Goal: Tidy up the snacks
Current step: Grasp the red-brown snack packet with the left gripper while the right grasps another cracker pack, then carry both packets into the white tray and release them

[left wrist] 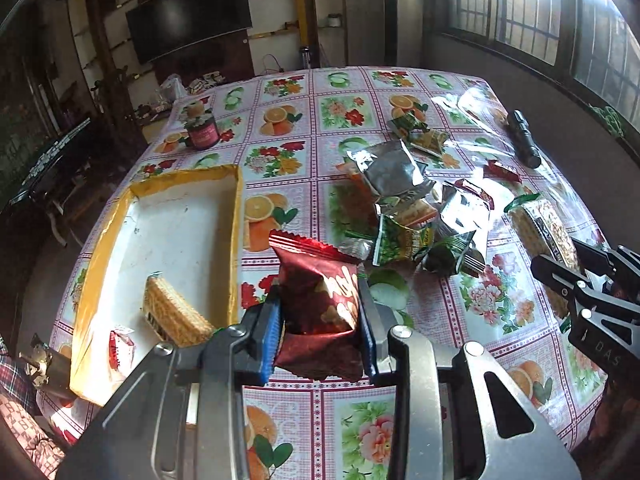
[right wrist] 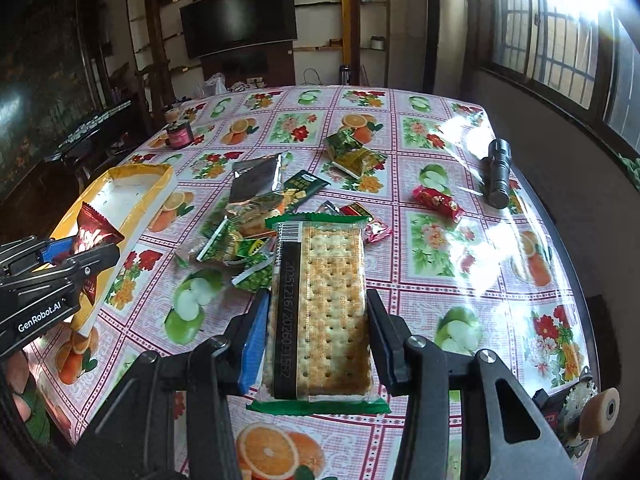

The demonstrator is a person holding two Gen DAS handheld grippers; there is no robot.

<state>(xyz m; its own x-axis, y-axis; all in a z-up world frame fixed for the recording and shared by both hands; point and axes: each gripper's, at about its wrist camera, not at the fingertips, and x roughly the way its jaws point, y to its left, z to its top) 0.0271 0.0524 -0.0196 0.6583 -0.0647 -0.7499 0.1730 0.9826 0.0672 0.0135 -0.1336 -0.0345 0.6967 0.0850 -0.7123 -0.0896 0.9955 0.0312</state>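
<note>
My left gripper (left wrist: pixel 320 322) is shut on a dark red snack packet (left wrist: pixel 320 304) and holds it above the table, just right of the yellow-rimmed white tray (left wrist: pixel 236 216). The tray holds a wafer pack (left wrist: pixel 176 316) and a small red-white candy (left wrist: pixel 120 346). My right gripper (right wrist: pixel 318 328) is shut on a clear cracker pack with green ends (right wrist: pixel 320 304). A heap of green, silver and red snack packets (left wrist: pixel 412 216) lies mid-table; it also shows in the right wrist view (right wrist: pixel 260 216). The left gripper with its red packet (right wrist: pixel 94 236) shows at the left of the right wrist view.
A jam jar (left wrist: pixel 202 130) stands at the far left of the fruit-print tablecloth (left wrist: pixel 360 420). A black flashlight (left wrist: pixel 524 140) lies at the far right, near the table edge. A red candy (right wrist: pixel 438 202) lies alone right of the heap. A wall with windows runs along the right.
</note>
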